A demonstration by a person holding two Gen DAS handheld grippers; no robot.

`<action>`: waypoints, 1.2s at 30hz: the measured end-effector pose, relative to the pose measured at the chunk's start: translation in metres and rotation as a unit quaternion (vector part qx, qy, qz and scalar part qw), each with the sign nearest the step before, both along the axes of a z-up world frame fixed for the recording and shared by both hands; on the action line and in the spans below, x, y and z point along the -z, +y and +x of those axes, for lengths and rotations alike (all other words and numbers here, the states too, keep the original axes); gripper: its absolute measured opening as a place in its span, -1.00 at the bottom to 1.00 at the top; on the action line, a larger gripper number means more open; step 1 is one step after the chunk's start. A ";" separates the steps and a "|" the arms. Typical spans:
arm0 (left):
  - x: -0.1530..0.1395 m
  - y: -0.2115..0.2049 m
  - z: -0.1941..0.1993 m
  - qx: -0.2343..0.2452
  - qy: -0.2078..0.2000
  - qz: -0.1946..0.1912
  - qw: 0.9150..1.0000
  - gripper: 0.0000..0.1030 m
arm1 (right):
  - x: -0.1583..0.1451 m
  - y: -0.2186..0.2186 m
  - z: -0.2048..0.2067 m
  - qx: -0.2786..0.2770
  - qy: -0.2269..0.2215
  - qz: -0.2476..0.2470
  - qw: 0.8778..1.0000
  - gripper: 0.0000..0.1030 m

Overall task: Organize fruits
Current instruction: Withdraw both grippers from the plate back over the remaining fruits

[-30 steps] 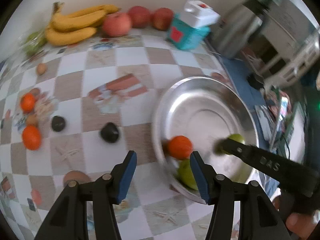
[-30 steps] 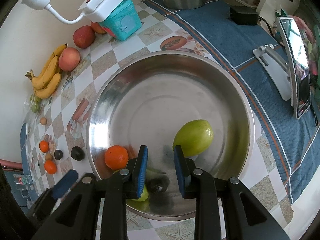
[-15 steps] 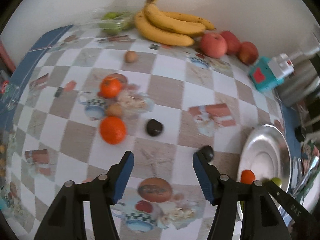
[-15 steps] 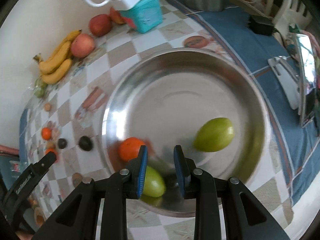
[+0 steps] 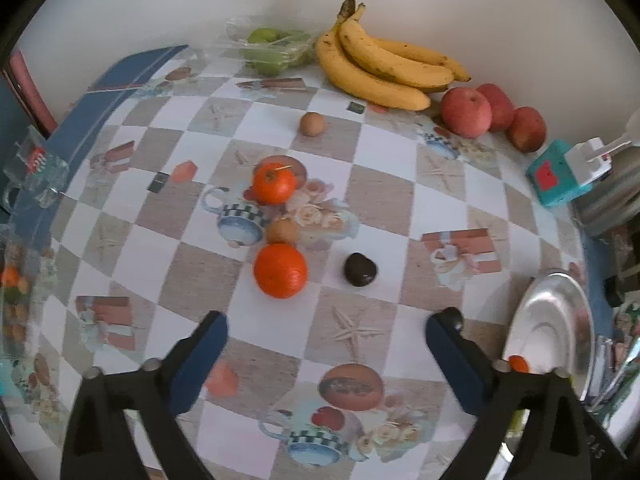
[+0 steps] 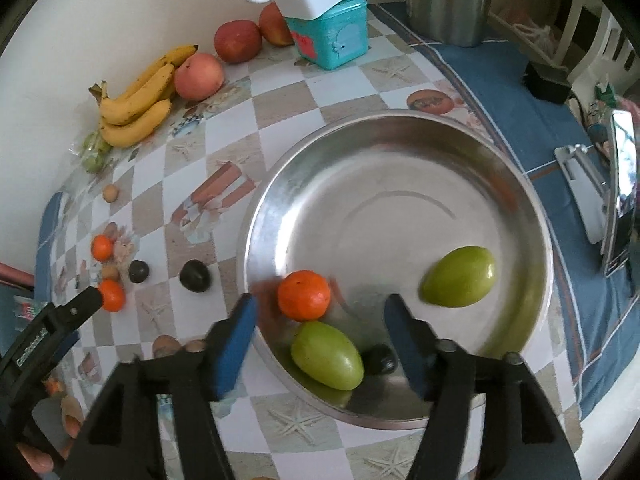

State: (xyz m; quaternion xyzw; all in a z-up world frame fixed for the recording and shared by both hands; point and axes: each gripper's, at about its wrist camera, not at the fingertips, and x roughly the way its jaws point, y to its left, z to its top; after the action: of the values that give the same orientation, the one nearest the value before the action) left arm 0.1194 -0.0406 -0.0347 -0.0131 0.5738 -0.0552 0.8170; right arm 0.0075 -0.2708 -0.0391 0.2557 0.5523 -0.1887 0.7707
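Jaws of the left gripper have just been opening, empty above the tablecloth. Right gripper has just been opening too, nothing between its pads, over the steel bowl.

Left gripper, right gripper: black plastic arms, blue pads, silver pivot screws, white lettering on side.

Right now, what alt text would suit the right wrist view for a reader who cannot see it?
The open right claw hangs over a round steel basin holding one orange tangerine, two green oval fruits and a small dark fruit. Yellow bananas and red apples lie by the wall.
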 end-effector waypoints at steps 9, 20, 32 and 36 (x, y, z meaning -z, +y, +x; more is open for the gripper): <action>0.003 0.005 0.001 -0.009 -0.002 0.020 1.000 1.00 | -0.004 0.007 0.004 -0.020 0.009 -0.044 0.999 0.55; 0.000 0.011 0.002 -0.009 -0.002 0.019 1.000 1.00 | -0.009 0.016 0.007 -0.039 -0.010 -0.071 0.997 0.86; -0.006 0.029 0.009 -0.003 -0.024 0.055 0.998 1.00 | -0.009 0.026 0.012 -0.052 -0.016 -0.075 0.996 0.86; -0.006 0.033 0.013 0.004 -0.028 0.073 0.997 1.00 | -0.006 0.029 0.015 -0.060 -0.016 -0.069 0.996 0.86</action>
State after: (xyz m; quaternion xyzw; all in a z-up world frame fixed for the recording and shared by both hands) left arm 0.1320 -0.0080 -0.0290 0.0502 0.5530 -0.0170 0.8315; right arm 0.0221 -0.2423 -0.0330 0.1713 0.5394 -0.1761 0.8054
